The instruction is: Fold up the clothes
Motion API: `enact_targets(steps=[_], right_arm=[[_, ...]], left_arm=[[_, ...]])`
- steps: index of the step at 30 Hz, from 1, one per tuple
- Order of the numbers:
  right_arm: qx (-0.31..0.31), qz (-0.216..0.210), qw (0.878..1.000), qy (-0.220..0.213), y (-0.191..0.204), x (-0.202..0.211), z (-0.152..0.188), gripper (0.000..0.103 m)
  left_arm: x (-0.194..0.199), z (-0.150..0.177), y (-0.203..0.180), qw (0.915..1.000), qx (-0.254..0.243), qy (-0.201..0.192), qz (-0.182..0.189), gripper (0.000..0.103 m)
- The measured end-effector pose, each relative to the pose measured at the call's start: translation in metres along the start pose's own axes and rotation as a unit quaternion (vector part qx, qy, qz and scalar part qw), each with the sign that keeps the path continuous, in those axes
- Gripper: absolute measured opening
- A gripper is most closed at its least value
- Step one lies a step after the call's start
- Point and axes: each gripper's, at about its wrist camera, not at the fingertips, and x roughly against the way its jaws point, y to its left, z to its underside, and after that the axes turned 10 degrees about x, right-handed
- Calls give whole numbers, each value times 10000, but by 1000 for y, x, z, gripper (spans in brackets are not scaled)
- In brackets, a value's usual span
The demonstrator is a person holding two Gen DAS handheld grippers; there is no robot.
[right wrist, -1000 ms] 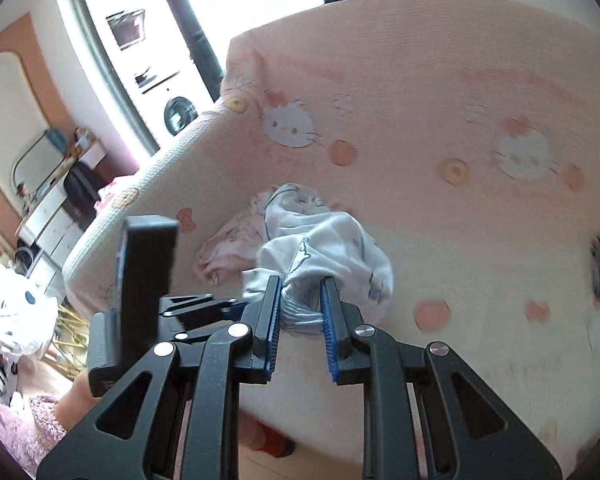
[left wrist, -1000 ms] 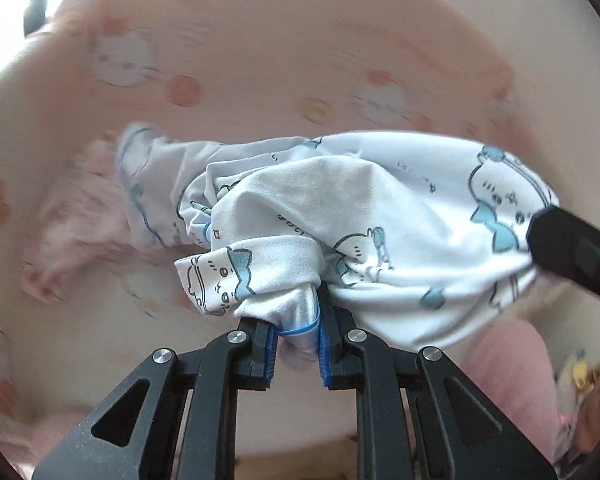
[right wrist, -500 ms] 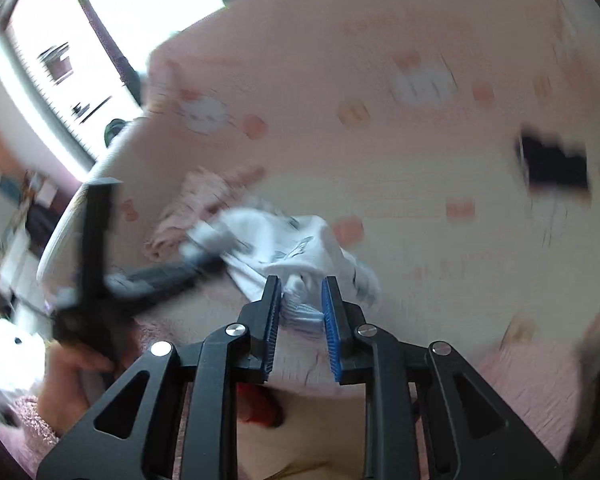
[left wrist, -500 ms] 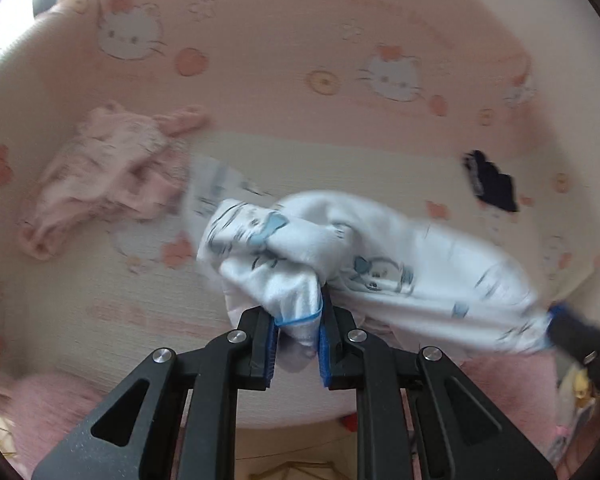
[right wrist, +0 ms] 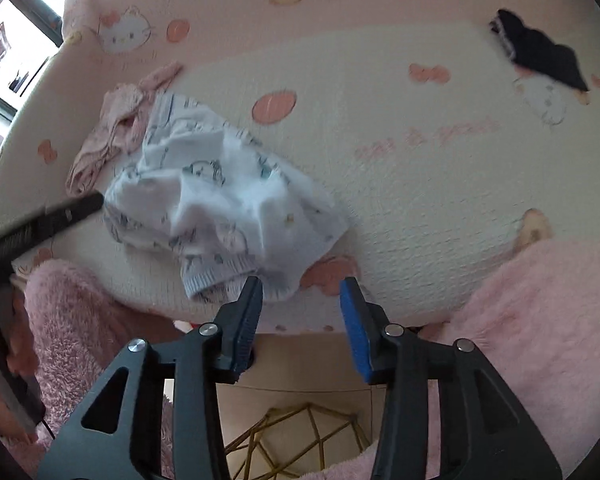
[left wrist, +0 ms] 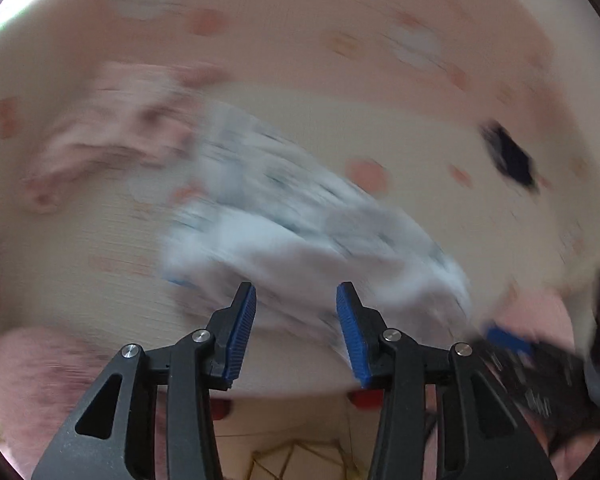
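A white garment with blue cartoon prints [right wrist: 220, 200] lies crumpled on the cream and pink sofa seat [right wrist: 420, 160]. In the blurred left wrist view the same white garment [left wrist: 300, 232] spreads just beyond my left gripper [left wrist: 296, 300], whose jaws are opening with no cloth pinched between the blue pads. My right gripper [right wrist: 300, 296] hangs over the seat's front edge, jaws opening too; the garment's ribbed hem lies just left of its left pad, free of both pads. The left gripper's black body [right wrist: 48, 220] shows at the left edge of the right wrist view.
A pink garment [right wrist: 116, 128] lies bunched behind the white one, touching it. A dark navy item [right wrist: 540, 56] rests at the far right of the seat. Fluffy pink fabric [right wrist: 540, 312] flanks the front edge on both sides. A gold wire frame [right wrist: 292, 436] stands on the floor below.
Both grippers let go of the white garment and their jaws spread. The garment came down from mid-air and now lies on the seat. Both hands sank toward the front edge.
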Motion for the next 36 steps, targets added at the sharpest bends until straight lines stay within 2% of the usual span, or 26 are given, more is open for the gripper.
enact_targets(steps=[4,6,9,10,11,13,16,17,19,22,24,30,33,34,36], right_arm=[[-493,122,9983,-288,-20,0,6,42],[-470,174,9981,-362,-25,4,7,43],[-244,368,9989,-143,-28,-1,12,45],[-211,375,9990,-78,-28,-3,16,45],[-197,321,9993,-20,-28,-6,20,45],[-180,158,9997,81,-29,-11,27,45],[-96,-23,9999,38,-26,-16,25,47],[-67,-78,9999,13,-25,-17,23,49],[-10,-205,9998,-42,-21,-23,17,59],[73,-218,9997,-19,-13,-33,10,59],[130,-378,9992,-28,-6,-39,7,59],[282,-1389,9893,-356,15,-36,13,59],[337,-1334,9894,-472,18,-34,8,60],[344,-1118,9922,-439,18,-37,5,60],[318,-342,9986,-229,15,-50,-3,60]], left_arm=[[-29,27,-42,9942,-965,477,6,44],[-45,36,-50,9912,-1158,595,-222,44],[-69,42,-53,9863,-1313,651,-753,43],[-73,42,-49,9865,-1245,651,-846,22],[-75,40,-45,9879,-1105,682,-847,19],[-62,31,-29,9945,-636,584,-599,19],[-23,16,-8,9995,-130,96,-269,19],[-10,12,-1,9997,-41,-66,-253,19],[10,6,9,9988,62,-294,-374,19],[30,8,18,9976,193,-535,-401,19],[41,9,23,9977,204,-547,-354,19],[38,18,38,9979,310,-459,-339,20],[33,17,45,9977,402,-386,-381,20],[32,17,47,9975,445,-389,-387,20],[31,16,51,9962,544,-467,-503,20]])
